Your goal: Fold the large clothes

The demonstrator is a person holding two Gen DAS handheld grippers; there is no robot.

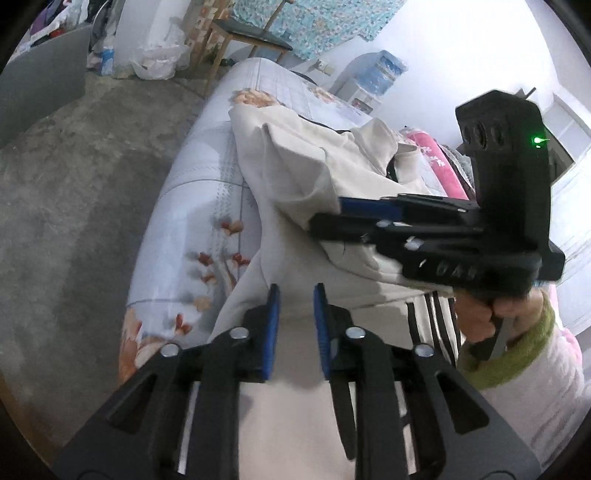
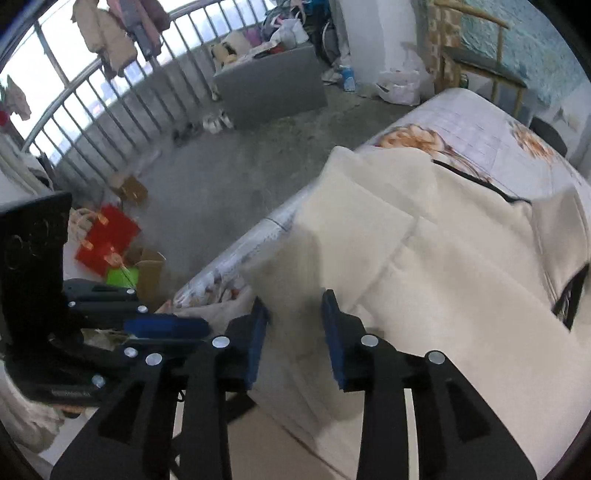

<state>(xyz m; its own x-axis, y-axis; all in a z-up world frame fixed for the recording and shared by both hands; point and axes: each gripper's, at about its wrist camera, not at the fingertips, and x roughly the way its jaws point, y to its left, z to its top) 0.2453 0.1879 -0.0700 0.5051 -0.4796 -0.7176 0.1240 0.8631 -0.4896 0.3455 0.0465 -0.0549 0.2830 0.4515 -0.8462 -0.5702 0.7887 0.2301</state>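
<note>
A large cream garment (image 1: pixel 295 166) with dark trim lies rumpled on a bed with a floral sheet (image 1: pixel 207 206). My left gripper (image 1: pixel 295 321) hovers over its near part, pads apart, cream cloth showing in the gap. My right gripper (image 1: pixel 328 212) reaches in from the right, its tips at a raised fold. In the right wrist view the garment (image 2: pixel 443 277) spreads over the bed (image 2: pixel 461 125). There the right gripper (image 2: pixel 295 332) stands open over a thick fold, which the pads do not pinch. The left gripper (image 2: pixel 199 330) sits at the left by the cloth's edge.
A hand in a green cuff (image 1: pixel 517 332) holds the right gripper. Bare concrete floor (image 1: pixel 74 184) runs along the bed's left. A wooden chair (image 1: pixel 251 33) and a water dispenser (image 1: pixel 380 74) stand beyond. Red bags (image 2: pixel 103 240), a grey board (image 2: pixel 269 88) and a railing (image 2: pixel 110 99) are farther off.
</note>
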